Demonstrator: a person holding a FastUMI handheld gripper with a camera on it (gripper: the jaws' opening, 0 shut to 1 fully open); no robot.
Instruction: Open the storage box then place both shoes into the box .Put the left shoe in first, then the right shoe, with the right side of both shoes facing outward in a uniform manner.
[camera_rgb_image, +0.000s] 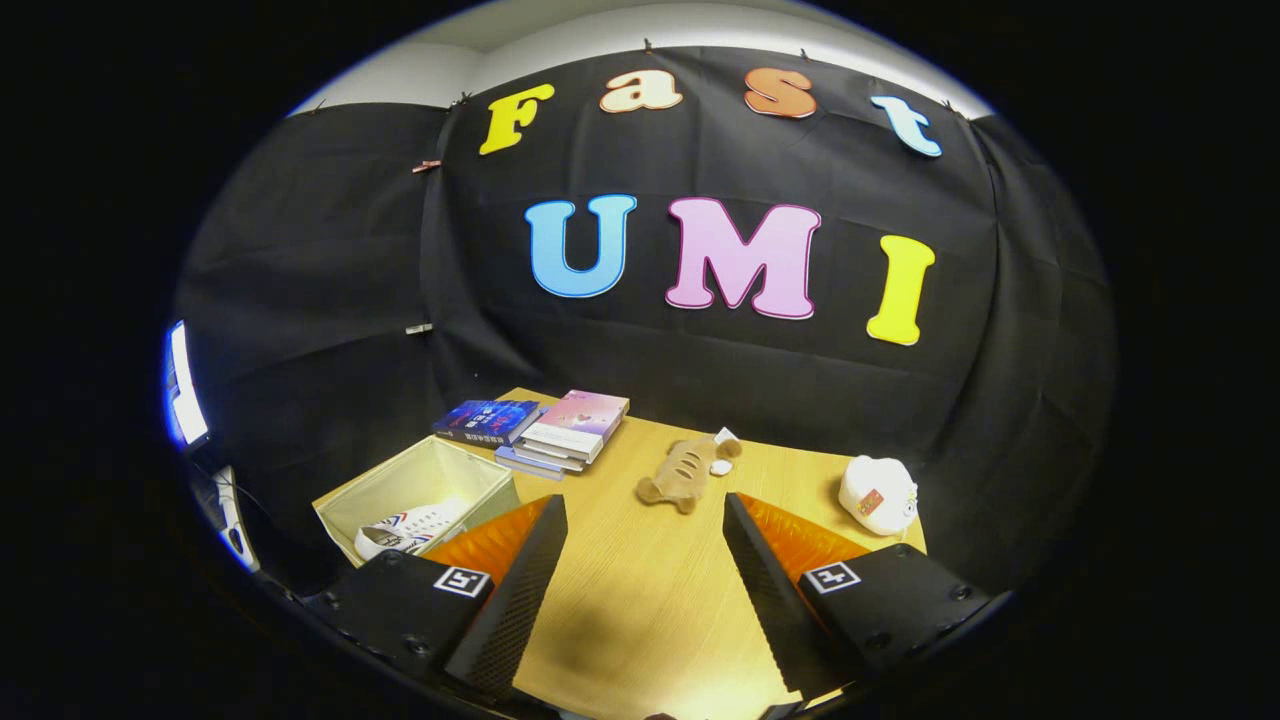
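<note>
Claw (645, 560) status: my two fingers stand spread wide, holding nothing, above bare wooden bench (640, 600). Storage box (415, 490): open, left of my left finger, at the bench's left side. One white shoe (405, 530) lies inside it. Beyond the box I see stacked books (545, 430). Ahead of my fingers lies a brown plush toy (685, 470); a white plush toy (878, 495) sits to the right.

The booth is dim around a well-lit table (640, 560), whose wood shows a pale glare patch near the gripper (645, 540). Its open fingers cast a soft shadow between them. A bright lamp (183, 385) glows beside the box (420, 490). Fisheye bending curves everything near the rim; focus is sharp.
</note>
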